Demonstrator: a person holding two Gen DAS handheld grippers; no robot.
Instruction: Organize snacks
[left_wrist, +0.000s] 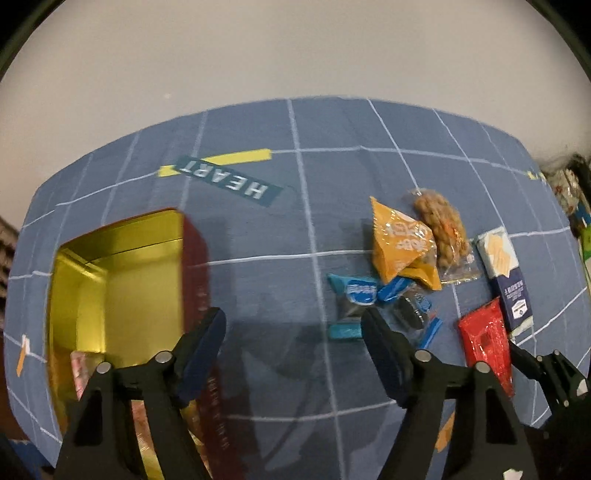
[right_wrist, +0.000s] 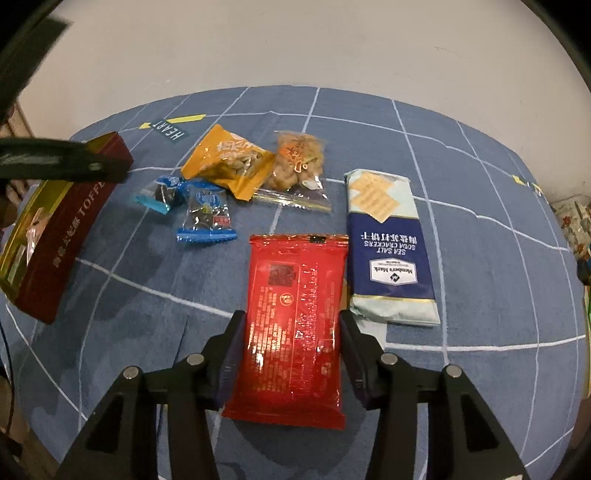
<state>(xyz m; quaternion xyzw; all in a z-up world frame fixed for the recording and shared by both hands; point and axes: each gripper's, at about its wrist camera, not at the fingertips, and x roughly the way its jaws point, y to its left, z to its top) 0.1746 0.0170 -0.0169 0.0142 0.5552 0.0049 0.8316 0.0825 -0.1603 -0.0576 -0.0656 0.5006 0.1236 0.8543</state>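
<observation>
**Red packet is next to go in the tin**

The right gripper (right_wrist: 291, 354) sits low over the red snack packet (right_wrist: 295, 325). Its two fingers are wide apart, one on each long side of the packet. They look very near the edges, but I cannot tell if they touch yet. Nothing is squeezed so far. So the step in hand looks like picking up this red packet.

The left gripper (left_wrist: 293, 343) is open too and holds nothing. It hangs over bare blue cloth (left_wrist: 266, 288), between the tin and the snacks.

The toffee tin (right_wrist: 70, 229) is open, with a gold inside. From the red packet it lies at about 9 o'clock, well apart. In the left wrist view a pinkish wrapper (left_wrist: 83, 373) already lies in the tin near its close end.

Other snacks wait on the cloth. The sea salt soda crackers (right_wrist: 388, 243) lie just beside the red packet at 3 o'clock. At 11 o'clock from it are two small blue cookie packs (right_wrist: 192, 210). The orange nut bag (right_wrist: 229, 166) and the clear bag of brown snacks (right_wrist: 299, 166) are near 12 o'clock, touching each other.

Next, I think the right fingers must close on the packet's sides. It is flat and shiny, so it may slip or bend. Then it needs a lift and a trip over to the tin at 9 o'clock.
</observation>
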